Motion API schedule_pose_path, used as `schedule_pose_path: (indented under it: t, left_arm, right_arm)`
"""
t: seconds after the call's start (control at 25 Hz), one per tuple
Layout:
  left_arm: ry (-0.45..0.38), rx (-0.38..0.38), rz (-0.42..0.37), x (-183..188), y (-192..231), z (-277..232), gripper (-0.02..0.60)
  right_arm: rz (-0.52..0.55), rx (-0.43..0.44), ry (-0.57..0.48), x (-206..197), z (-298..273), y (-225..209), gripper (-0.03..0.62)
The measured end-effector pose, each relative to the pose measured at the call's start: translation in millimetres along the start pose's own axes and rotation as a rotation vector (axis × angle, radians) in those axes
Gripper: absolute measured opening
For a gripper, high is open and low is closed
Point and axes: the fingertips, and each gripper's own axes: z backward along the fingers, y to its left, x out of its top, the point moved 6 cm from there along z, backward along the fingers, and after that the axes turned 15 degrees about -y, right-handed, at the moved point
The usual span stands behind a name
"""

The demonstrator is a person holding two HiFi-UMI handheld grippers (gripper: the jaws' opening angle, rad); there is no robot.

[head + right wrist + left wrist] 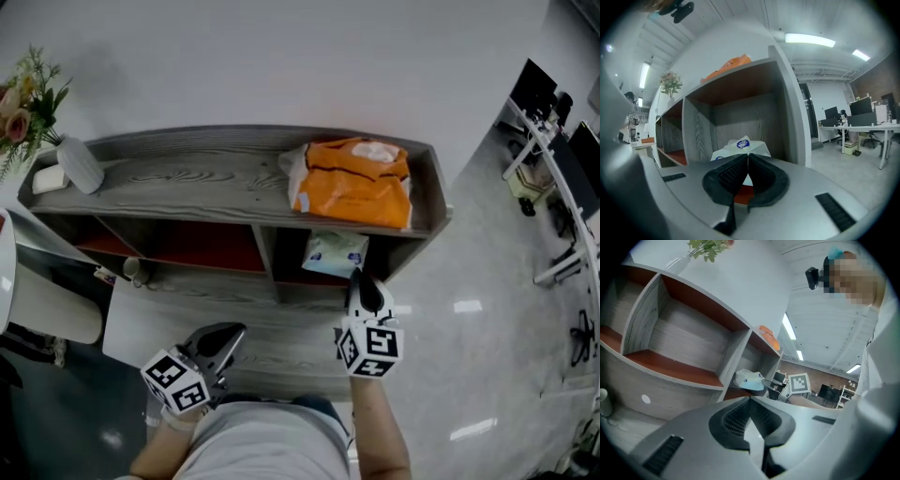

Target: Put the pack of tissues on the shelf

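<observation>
The pack of tissues (pixel 334 253) is lying in the lower right compartment of the shelf (pixel 187 178). The placing is judged as being done. The right gripper (pixel 356 277) is being held just before that compartment, fingers pressed together on nothing. The left gripper (pixel 236 332), fingers likewise closed and empty, is being held lower, before the shelf.

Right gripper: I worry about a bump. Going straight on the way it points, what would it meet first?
The tissue pack, lying in the shelf's right compartment straight ahead of the shut right gripper. How near the tips are to it is hard to judge.
</observation>
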Motion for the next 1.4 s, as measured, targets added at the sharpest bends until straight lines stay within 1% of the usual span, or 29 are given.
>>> schedule_pose_path:
  t: [0.2,0.52,0.88,1.16,1.24,1.32,1.4]
  left_arm:
    - [-0.001,0.05,-0.005,-5,-3,2,0.015]
    - [0.01,0.078,-0.013,-9,-6,4,0.015]
    - [0.013,0.075,-0.007,-12,-5,8,0.015]
    - [0.014,0.053,-0.002,-11,-6,10,0.015]
    - [0.013,0.048,-0.001,-11,-6,12,0.015]
    - [0.014,0.045,0.001,-11,-5,13,0.015]
    - [0.015,0.041,0.004,-12,-4,13,0.015]
  right_arm:
    - [0.003,-0.024,0.022,-16,-7,-13,0.02]
    - [0.041,-0.044,0.053,-35,-11,-18,0.021]
    - [0.004,-0.033,0.067,-43,-8,-16,0.023]
    - [0.022,-0.022,0.064,-42,-3,-7,0.025]
    - [0.022,-0.021,0.068,-42,-3,-6,0.047]
    - [0.02,-0.019,0.073,-43,-3,-5,0.088]
    - [0.023,-0.02,0.07,-40,-3,-5,0.089]
